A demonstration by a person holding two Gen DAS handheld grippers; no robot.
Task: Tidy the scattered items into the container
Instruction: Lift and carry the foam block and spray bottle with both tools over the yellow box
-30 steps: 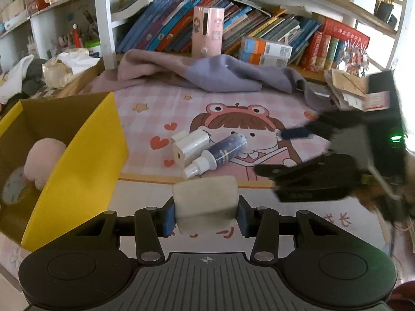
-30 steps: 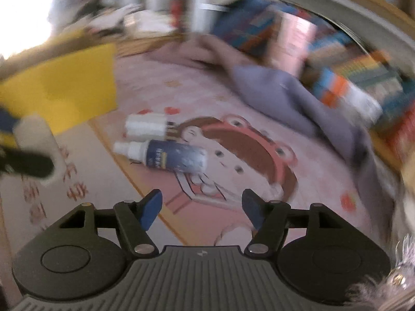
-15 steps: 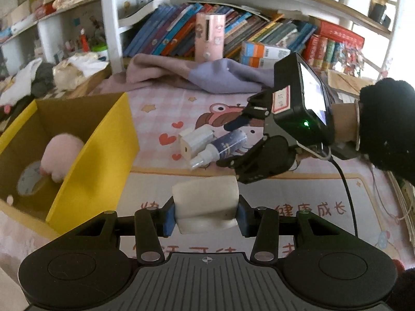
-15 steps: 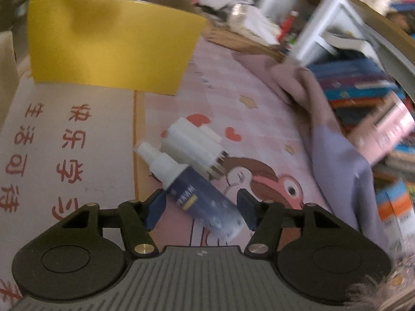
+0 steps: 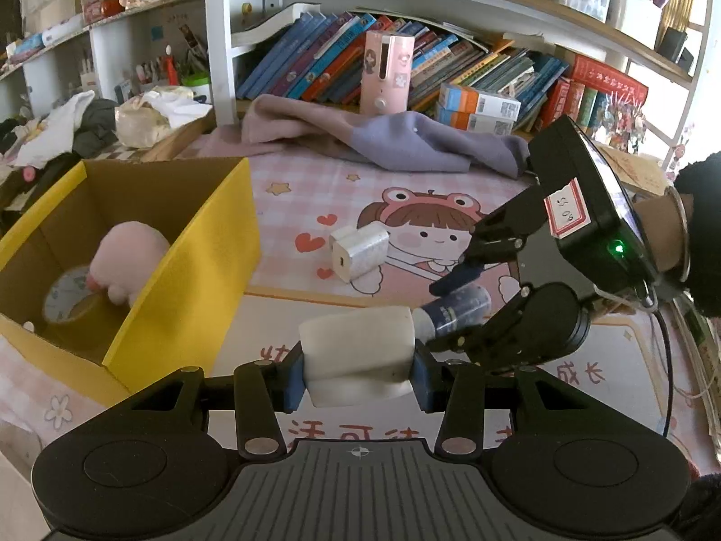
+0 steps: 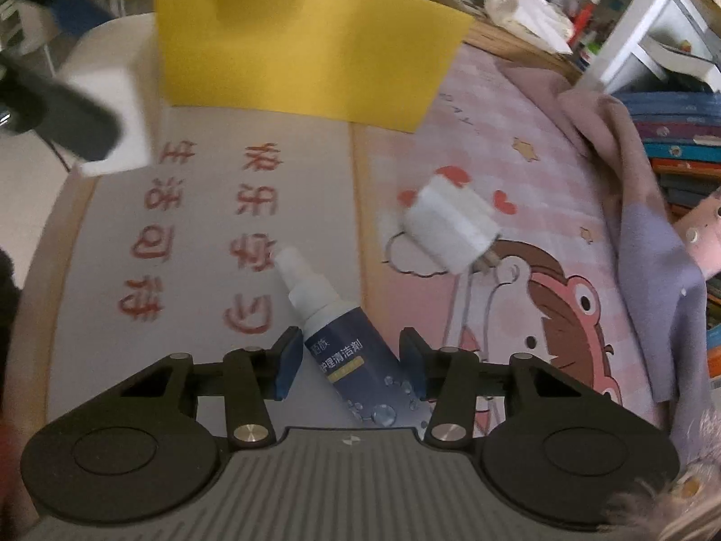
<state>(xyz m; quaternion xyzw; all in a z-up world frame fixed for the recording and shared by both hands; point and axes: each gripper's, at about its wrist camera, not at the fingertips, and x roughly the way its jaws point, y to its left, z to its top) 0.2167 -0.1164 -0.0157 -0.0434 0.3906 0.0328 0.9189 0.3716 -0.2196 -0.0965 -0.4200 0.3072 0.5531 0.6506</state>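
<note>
Two hand-held grippers: one per hand, both over the cartoon mat [image 5: 315, 207] on the counter.
Left hand-held gripper [image 5: 358, 367]: jaws partly closed, blue pads pressed on both sides of a white block [image 5: 358, 351], which is held clear of the mat.
Right hand-held gripper [image 6: 350, 363]: jaws closing around a dark blue spray bottle [image 6: 356, 360]; the bottle lies between the pads, its right side against the right pad [image 6: 412, 360], its white nozzle pointing away toward the red characters. Whether the left pad touches it yet, I cannot tell.
Right hand-held gripper from the left wrist view [image 5: 444, 311]: it points steeply down, the bottle's dark body [image 5: 459, 309] showing between its fingers, just right of the white block.
White plug adapter [image 5: 359, 252]: lies alone on the mat, apart from both grippers, prongs toward the cartoon girl's face in the right wrist view [image 6: 450, 221].
Yellow cardboard box [image 5: 189, 279]: open, on the left of the mat, near the left hand-held gripper.
Box contents: a pink plush toy [image 5: 128, 252] and a roll of tape [image 5: 74, 302] lying on the bottom.
Background: a purple-and-pink cloth [image 5: 383, 139] bunched at the far edge of the mat, below a shelf of books [image 5: 324, 58].
</note>
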